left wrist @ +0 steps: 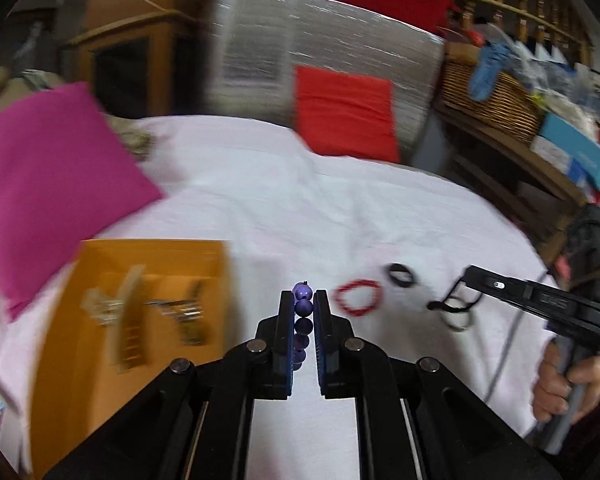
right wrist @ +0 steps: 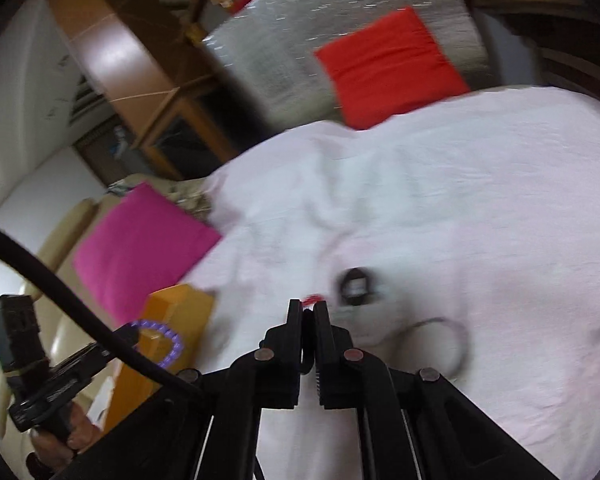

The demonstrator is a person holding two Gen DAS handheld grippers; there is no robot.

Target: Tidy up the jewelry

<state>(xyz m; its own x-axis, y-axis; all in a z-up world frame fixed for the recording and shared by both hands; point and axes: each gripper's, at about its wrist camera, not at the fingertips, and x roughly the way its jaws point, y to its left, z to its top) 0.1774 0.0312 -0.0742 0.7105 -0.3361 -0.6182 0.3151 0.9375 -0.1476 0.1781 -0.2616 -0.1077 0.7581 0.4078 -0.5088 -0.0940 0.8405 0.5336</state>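
Both grippers clenched: left gripper [left wrist: 304,304] grasps purple beads [left wrist: 303,299], right gripper [right wrist: 308,312] something dark, blurred.

Both wrist cameras look forward and down along their own fingers, close above the white bedsheet [left wrist: 260,200]; both views share the orange box [left wrist: 148,264], pink cushion [left wrist: 44,184] and red cushion [right wrist: 388,64]

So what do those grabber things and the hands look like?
Each gripper is black plastic: the left gripper and right gripper have two flat fingers on hinged bars with round silver bolts. A thick black cable crosses the right view. The right hand shows a dark sleeve edge.
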